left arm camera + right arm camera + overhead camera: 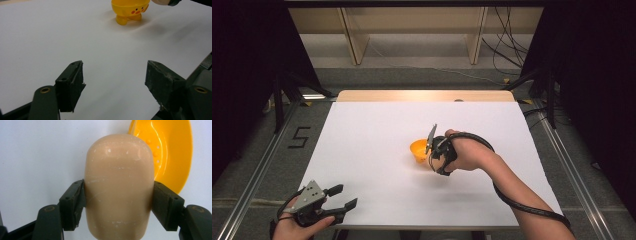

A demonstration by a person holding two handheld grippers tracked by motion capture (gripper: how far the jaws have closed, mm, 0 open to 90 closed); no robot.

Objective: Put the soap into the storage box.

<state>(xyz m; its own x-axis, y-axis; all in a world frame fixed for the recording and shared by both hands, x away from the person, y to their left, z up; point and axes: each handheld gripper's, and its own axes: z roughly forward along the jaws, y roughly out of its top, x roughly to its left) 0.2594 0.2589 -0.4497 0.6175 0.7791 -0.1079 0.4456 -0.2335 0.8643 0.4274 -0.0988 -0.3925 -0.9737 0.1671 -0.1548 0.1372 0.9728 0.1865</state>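
1. White paper covers the table [377, 130], and dark curtains stand at both sides of the room; a wooden frame is behind the table.
2. Near the middle of the sheet stands a small yellow cup [417, 150] with short feet and a painted face with red cheeks, which the left gripper view shows.
3. The right gripper [435, 150] is just beside this cup. Its jaws press on both sides of a beige egg-shaped object [118, 187], so the object is gripped firmly at its middle.
4. In the right gripper view the open mouth of the cup lies just behind the egg. I judge that the egg is held this way so that its rounded end can go into the cup.
5. The left gripper [340, 198] rests at the near left corner, well apart from the cup. Its jaws are spread wide and hold nothing; probably it waits there so that it does not disturb the work.
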